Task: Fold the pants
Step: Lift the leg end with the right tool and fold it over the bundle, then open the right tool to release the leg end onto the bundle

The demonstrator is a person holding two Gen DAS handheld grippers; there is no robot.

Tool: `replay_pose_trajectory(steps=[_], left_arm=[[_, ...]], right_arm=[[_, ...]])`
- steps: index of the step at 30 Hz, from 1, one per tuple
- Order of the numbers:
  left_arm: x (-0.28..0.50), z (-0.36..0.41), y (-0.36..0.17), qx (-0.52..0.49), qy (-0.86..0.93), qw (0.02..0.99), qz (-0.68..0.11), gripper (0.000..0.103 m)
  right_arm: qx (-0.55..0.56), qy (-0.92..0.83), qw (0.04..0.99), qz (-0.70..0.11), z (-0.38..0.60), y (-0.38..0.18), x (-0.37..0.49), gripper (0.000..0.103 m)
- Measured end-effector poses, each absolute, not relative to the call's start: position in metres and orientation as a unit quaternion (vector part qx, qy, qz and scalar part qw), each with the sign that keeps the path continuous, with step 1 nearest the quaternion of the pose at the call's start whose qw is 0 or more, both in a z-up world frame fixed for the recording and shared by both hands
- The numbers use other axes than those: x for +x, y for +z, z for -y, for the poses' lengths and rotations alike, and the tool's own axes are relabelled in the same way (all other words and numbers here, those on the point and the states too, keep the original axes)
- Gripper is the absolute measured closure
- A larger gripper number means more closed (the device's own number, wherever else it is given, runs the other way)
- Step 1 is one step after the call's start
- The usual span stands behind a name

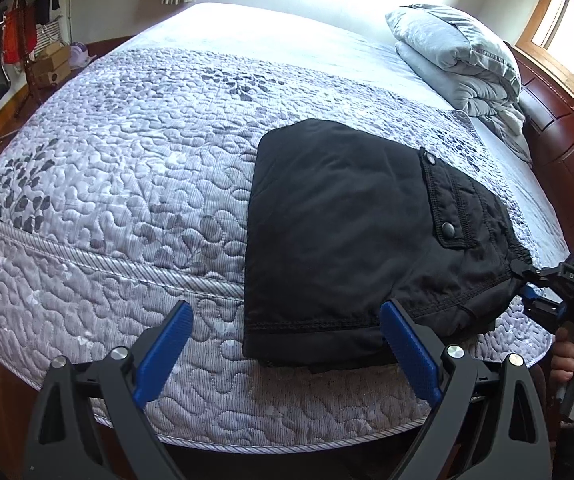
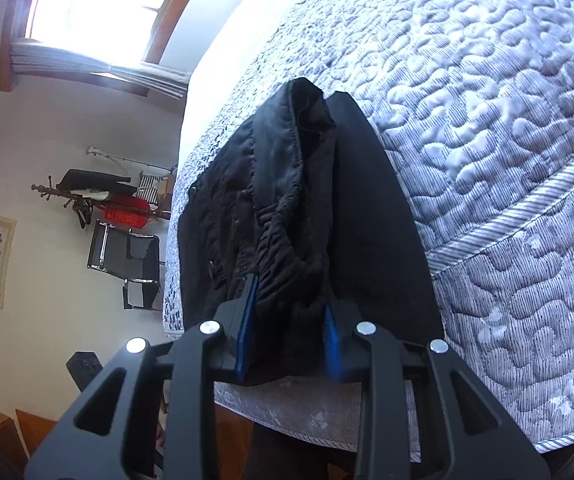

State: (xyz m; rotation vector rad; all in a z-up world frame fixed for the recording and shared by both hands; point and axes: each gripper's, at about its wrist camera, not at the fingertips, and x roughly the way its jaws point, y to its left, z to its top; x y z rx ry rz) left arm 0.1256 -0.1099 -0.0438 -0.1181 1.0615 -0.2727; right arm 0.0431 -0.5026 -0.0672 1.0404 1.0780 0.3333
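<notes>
The pants (image 1: 347, 232) already lie folded compactly on the bed (image 1: 127, 160); the right claw (image 2: 289, 320) pinches the waistband, perhaps for one last fold, and the left claw (image 1: 287, 344) is spread, empty.

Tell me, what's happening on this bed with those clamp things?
A person is folding black pants on a quilted bedspread, with a hand-held gripper in each hand. The right hand-held gripper is shut on the bunched elastic waistband at the pants' edge. The left hand-held gripper is open near the folded hem, holding nothing. The pants already lie folded into a compact rectangle.
</notes>
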Motion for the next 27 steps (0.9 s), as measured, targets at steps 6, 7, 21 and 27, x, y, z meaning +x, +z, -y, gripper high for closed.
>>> replay_pose_trajectory(steps=[6, 7, 21, 27], left_arm=[[0.127, 0.114, -0.036, -0.044, -0.122, 0.859, -0.495, 0.008], [0.128, 0.115, -0.034, -0.044, -0.122, 0.860, -0.493, 0.008], [0.123, 0.141, 0.002, 0.013, -0.123, 0.880, -0.458, 0.006], [0.119, 0.156, 0.017, 0.028, -0.131, 0.885, -0.447, 0.005]], right_arm=[[0.474, 0.140, 0.713, -0.498, 0.505, -0.092, 0.036, 0.074], [0.473, 0.138, 0.712, -0.500, 0.504, -0.095, 0.036, 0.074], [0.321, 0.076, 0.806, -0.492, 0.498, -0.018, 0.025, 0.039], [0.205, 0.034, 0.856, -0.474, 0.473, 0.032, 0.015, 0.018]])
